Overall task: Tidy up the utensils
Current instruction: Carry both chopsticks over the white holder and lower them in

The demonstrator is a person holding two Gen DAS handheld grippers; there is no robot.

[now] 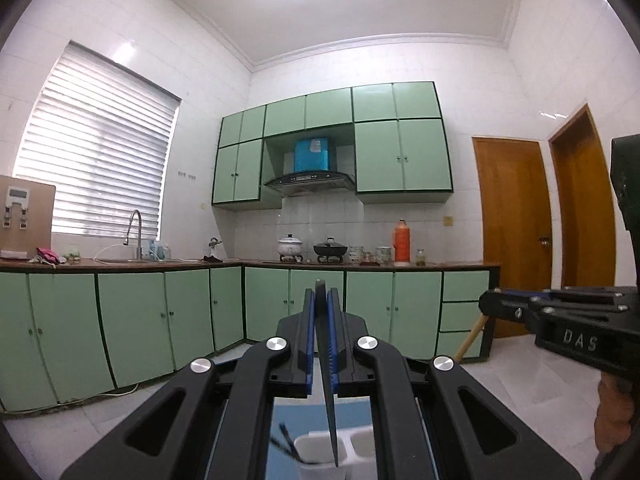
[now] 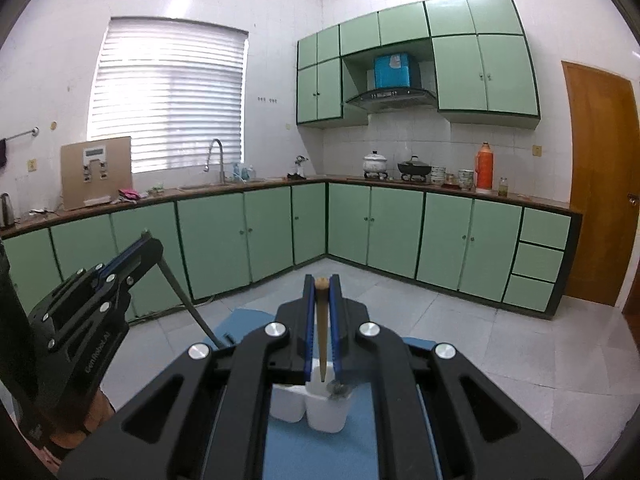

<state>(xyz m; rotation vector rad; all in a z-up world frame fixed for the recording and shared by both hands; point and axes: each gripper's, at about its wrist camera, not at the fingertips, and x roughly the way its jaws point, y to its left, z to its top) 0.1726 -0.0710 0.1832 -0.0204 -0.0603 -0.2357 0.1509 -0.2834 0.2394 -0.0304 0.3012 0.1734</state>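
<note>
My left gripper point(image 1: 321, 300) is shut on a dark utensil point(image 1: 330, 400) that hangs point-down over the white utensil holder point(image 1: 320, 454), its tip at the holder's rim. My right gripper point(image 2: 321, 286) is shut on a wooden-handled utensil point(image 2: 321, 340) that hangs down into a compartment of the white holder point(image 2: 326, 412). Dark chopsticks point(image 1: 286, 442) lean in the holder's left compartment. The right gripper point(image 1: 486, 306) also shows at the right of the left wrist view. The left gripper point(image 2: 146, 242) shows at the left of the right wrist view with its dark utensil point(image 2: 188, 300).
The holder stands on a blue mat point(image 2: 360, 432) point(image 1: 280, 412). Beyond lie a tiled floor point(image 2: 480, 328), green cabinets point(image 2: 400, 232) under a worktop with pots and an orange flask point(image 2: 484, 168), and wooden doors point(image 2: 596, 184).
</note>
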